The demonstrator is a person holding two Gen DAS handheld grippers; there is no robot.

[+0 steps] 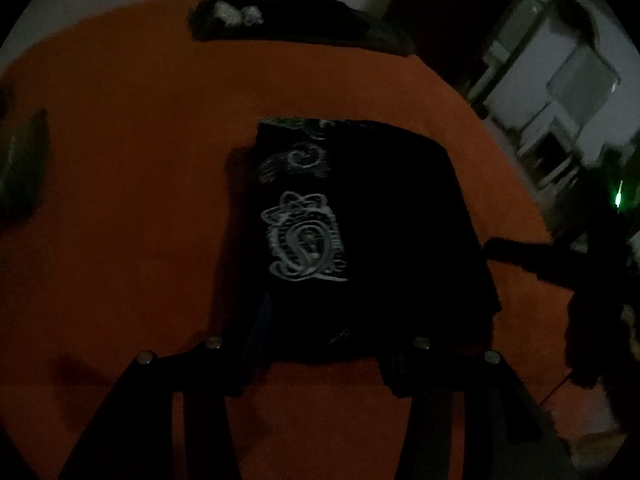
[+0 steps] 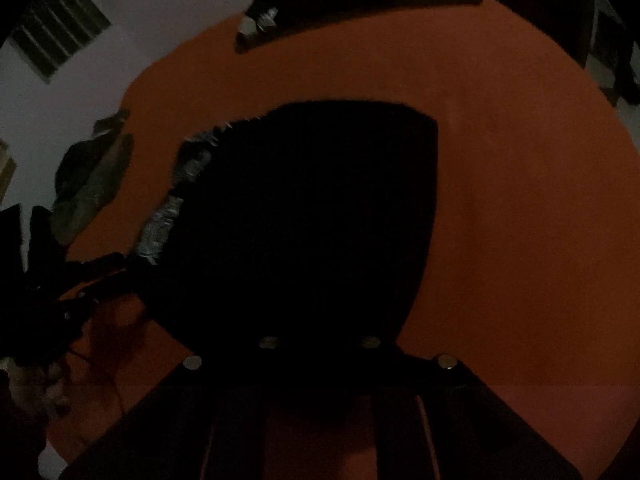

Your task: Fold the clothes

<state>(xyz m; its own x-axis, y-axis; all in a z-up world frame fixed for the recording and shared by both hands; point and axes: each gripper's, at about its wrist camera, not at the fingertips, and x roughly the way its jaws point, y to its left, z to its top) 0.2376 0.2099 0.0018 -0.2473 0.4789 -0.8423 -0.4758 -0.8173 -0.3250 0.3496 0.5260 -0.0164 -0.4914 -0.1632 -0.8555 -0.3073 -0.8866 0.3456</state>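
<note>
A black T-shirt point(image 1: 380, 220) with a pale swirling print point(image 1: 304, 236) lies folded into a rectangle on the orange surface point(image 1: 120, 140). My left gripper point(image 1: 318, 344) is open at its near edge, fingers wide apart and just short of the cloth. The right gripper's body point(image 1: 532, 258) reaches in to the shirt's right edge. In the right wrist view the black T-shirt point(image 2: 312, 208) fills the middle. My right gripper point(image 2: 319, 342) has its fingers about half apart, with the dark cloth edge between them. The scene is too dim to show any pinch.
Another dark garment point(image 1: 280, 20) with a pale print lies along the far edge of the surface, seen again as a dark garment point(image 2: 360, 0). A greenish garment point(image 1: 24, 160) sits at the left side. White furniture point(image 1: 560, 92) stands beyond the right edge.
</note>
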